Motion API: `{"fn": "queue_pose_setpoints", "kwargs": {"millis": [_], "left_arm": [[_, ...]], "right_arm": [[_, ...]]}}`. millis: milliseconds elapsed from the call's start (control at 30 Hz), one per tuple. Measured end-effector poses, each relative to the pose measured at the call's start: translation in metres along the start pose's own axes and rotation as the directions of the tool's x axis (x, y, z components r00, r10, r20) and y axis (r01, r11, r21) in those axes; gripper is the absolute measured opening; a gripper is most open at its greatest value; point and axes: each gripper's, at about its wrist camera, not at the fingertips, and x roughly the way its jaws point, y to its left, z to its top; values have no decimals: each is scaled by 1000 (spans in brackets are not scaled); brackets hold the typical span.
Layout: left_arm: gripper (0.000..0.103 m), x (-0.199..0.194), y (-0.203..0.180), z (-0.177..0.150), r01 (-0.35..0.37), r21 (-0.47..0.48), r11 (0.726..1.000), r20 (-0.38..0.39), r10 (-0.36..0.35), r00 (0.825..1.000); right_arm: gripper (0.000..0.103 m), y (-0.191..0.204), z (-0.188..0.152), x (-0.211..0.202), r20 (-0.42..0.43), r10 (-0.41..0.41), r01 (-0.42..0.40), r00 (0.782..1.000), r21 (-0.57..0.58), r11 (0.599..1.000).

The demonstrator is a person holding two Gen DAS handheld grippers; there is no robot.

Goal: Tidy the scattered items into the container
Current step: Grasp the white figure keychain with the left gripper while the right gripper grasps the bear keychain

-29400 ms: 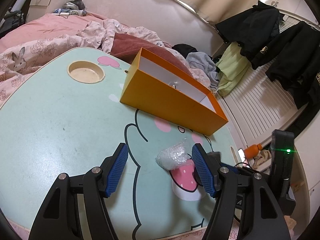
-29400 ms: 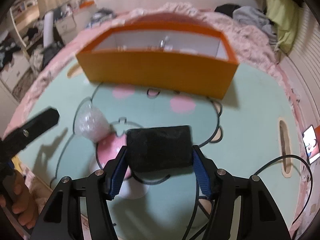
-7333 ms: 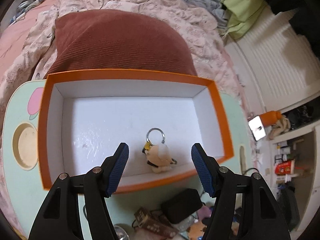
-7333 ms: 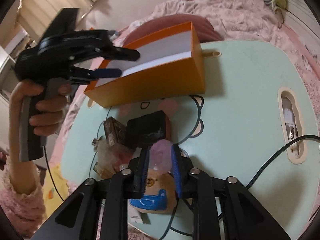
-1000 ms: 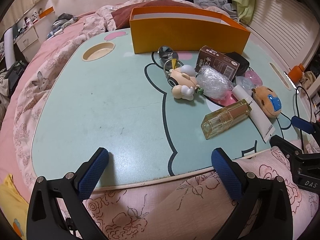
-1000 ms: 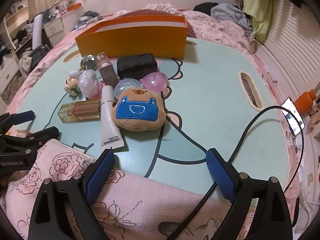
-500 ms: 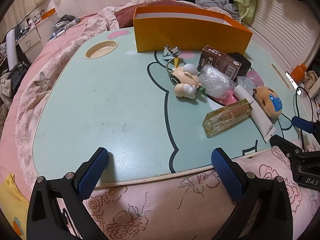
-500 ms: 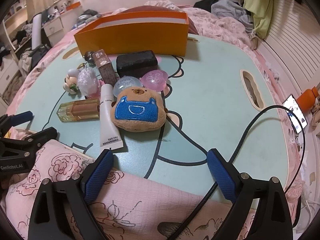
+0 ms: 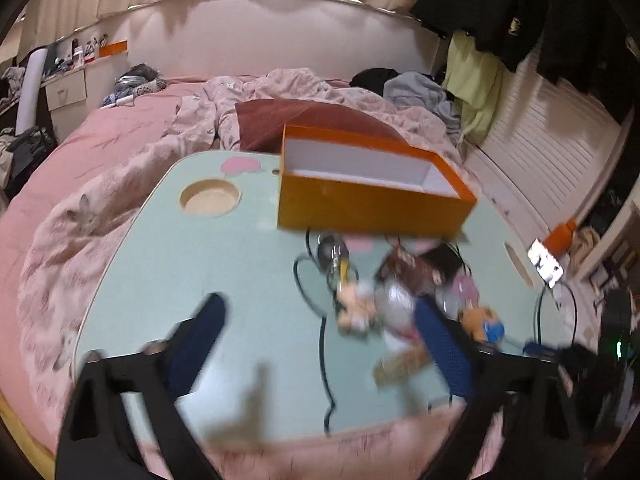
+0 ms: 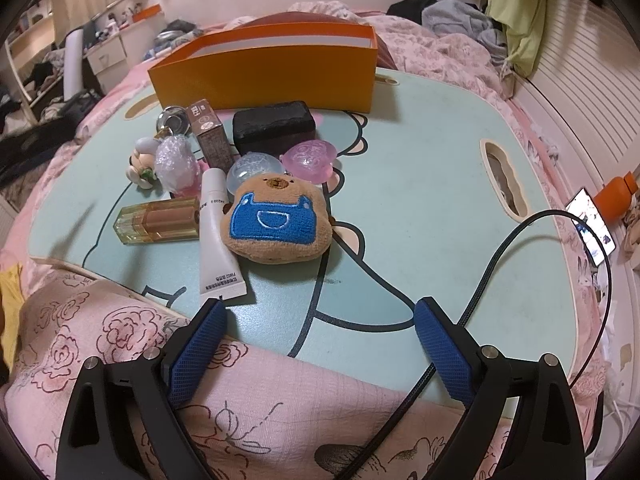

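now the left hand-held gripper (image 9: 320, 332), empty, has just been narrowing as it lifts toward the clutter, while the right hand-held gripper (image 10: 318, 334) waits wide, so the orange box (image 9: 372, 196) still lacks everything.

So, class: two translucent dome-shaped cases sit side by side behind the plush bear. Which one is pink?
The pink dome case, on the right in the right wrist view, nearest the black pouch. Its neighbour is pale blue, beside the white tube.

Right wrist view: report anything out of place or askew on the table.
The items are heaped together in front of the orange box rather than inside it. The plush bear lies on the white tube, and a black cable trails across the table.
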Motion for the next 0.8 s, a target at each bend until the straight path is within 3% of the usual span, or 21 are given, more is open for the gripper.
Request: {"fn": "queue_pose_setpoints", "kwargs": {"millis": [67, 133, 267, 367, 500, 667, 733, 767, 800], "left_arm": [[57, 24, 1, 6, 25, -11, 1000, -89, -26, 996], [55, 39, 1, 5, 79, -50, 996, -128, -84, 988], [55, 45, -5, 2, 150, -93, 984, -104, -160, 982], [55, 54, -13, 2, 113, -68, 991, -124, -121, 985], [35, 63, -12, -1, 110, -71, 991, -144, -119, 982], [35, 65, -3, -7, 154, -101, 983, -125, -166, 978], [35, 62, -1, -10, 136, -120, 983, -101, -148, 984], [35, 58, 3, -13, 126, -145, 981, -66, -137, 988], [35, 53, 6, -15, 128, -167, 978, -33, -135, 990]], "right_arm": [[95, -1, 0, 0, 1, 2, -2, 1000, 0, 1000], [95, -1, 0, 0, 1, 2, -2, 1000, 0, 1000], [95, 0, 0, 0, 1, 2, -2, 1000, 1, 1000], [95, -1, 0, 0, 1, 2, -2, 1000, 1, 1000], [95, 0, 0, 0, 0, 1, -1, 1000, 5, 1000], [95, -3, 0, -2, 13, 22, -22, 1000, 24, 999], [90, -8, -2, -7, 43, 53, -55, 998, 47, 997], [77, -11, -3, -12, 75, 69, -74, 995, 59, 995], [75, -13, -3, -18, 108, 77, -84, 991, 65, 994]]}}
